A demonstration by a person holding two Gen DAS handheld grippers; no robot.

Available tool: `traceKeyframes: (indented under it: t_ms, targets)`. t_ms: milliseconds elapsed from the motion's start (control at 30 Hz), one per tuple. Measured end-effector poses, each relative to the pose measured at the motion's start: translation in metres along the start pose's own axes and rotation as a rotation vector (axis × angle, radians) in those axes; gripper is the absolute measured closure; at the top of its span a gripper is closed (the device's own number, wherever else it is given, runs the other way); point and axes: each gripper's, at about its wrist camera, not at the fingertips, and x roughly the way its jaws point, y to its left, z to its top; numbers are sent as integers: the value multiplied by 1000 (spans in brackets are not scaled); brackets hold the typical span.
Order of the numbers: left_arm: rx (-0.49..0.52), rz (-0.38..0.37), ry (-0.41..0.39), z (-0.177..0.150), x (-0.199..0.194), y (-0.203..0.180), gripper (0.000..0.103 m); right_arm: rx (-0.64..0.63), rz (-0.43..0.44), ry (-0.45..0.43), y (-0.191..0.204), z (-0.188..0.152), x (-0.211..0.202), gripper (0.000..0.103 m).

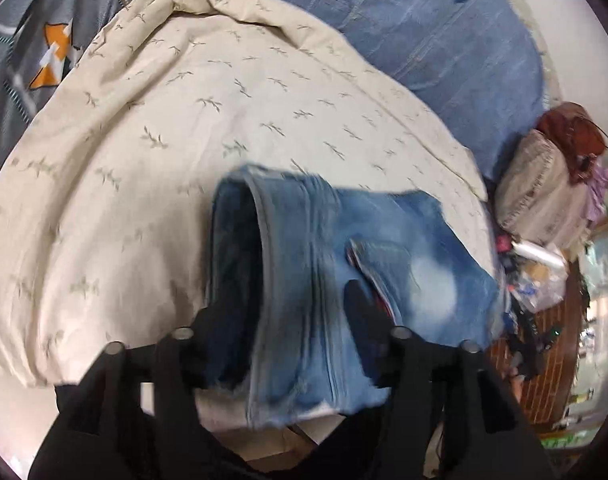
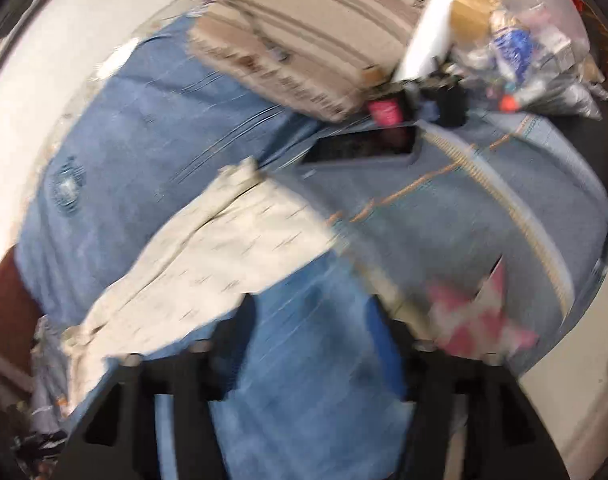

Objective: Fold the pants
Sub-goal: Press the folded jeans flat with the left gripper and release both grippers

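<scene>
Closest in the left wrist view, the left gripper point(image 1: 288, 332) stands with its two black fingers point(image 1: 364, 316) spread apart, and the folded pants point(image 1: 384, 248), pale washed denim, lie between and just ahead of them. The fingers rest along the cloth, one at each side of the bundle, but the blur hides whether the pads press on it or only flank it, so I cannot tell if the pants are gripped or let go. An open leg cuff point(image 1: 240, 256) of the pants faces the left finger. Under and beyond the bundle spreads a cream sheet point(image 1: 176, 120) printed with small sprigs, and past that a blue bedcover point(image 1: 444, 40). Far off to the right of the tool sits a beige striped pillow point(image 1: 544, 196).

In the right wrist view, the right gripper point(image 2: 320, 320) also has its fingers point(image 2: 244, 320) set wide. Blue cloth point(image 2: 312, 360) fills the gap between them, too smeared to say whether it is the pants or whether it is held. Ahead and left lies the cream sheet point(image 2: 208, 264); ahead and right, a grey-blue quilt point(image 2: 464, 216) with a pink star point(image 2: 484, 320). Farther off lie a dark phone point(image 2: 364, 146) and a clear plastic bag point(image 2: 524, 32).
</scene>
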Motion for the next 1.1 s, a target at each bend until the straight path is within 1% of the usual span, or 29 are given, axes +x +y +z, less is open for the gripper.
traceKeyframes:
  t_ms: [67,133,200,233,267,300,333,367,400,500,567,633,667,733,800,867,967,1033,1100]
  targets:
    - [21,-11,6,-10,-2,-2,47,-8,57,60,15,-20,2,37]
    - [49,-13,18,-22,0,-4,47,-16,94,108,28,-38,6,37]
    - [83,15,21,-30,5,-6,47,-26,120,142,39,-53,11,37]
    - [97,45,20,-34,9,-8,47,-31,125,156,44,-59,14,37]
    - [112,94,13,-37,14,-8,47,-33,125,177,47,-65,20,37]
    - [130,160,2,-40,20,-7,47,-32,116,192,48,-70,25,37]
    - [141,202,1,-42,25,-5,47,-31,97,208,47,-74,31,37]
    - [154,259,13,-44,35,-2,47,-32,82,219,46,-76,36,38]
    - [160,273,28,-44,42,1,46,-31,75,219,45,-77,39,38]
    - [135,245,28,-41,39,4,47,-2,83,213,44,-71,31,39]
    - [149,229,21,-41,31,3,47,32,100,169,35,-62,16,39]
    - [199,208,-4,-44,14,-1,47,103,76,87,12,-49,-8,37]
    - [225,204,-10,-46,6,-3,47,155,60,46,-4,-44,-19,33]
    - [273,179,-21,-52,-12,-5,47,259,40,-8,-35,-38,-37,28]
    - [308,157,-33,-54,-25,-13,46,349,32,-37,-65,-40,-49,28]
    - [354,158,-43,-52,-32,-30,46,413,52,-52,-87,-47,-54,28]
    - [425,166,-56,-44,-32,-65,42,495,119,-51,-106,-58,-47,28]
    - [482,170,-40,-35,-20,-92,41,531,185,-49,-112,-65,-34,28]
    - [549,172,-10,-29,-6,-124,41,544,220,-54,-111,-67,-21,28]
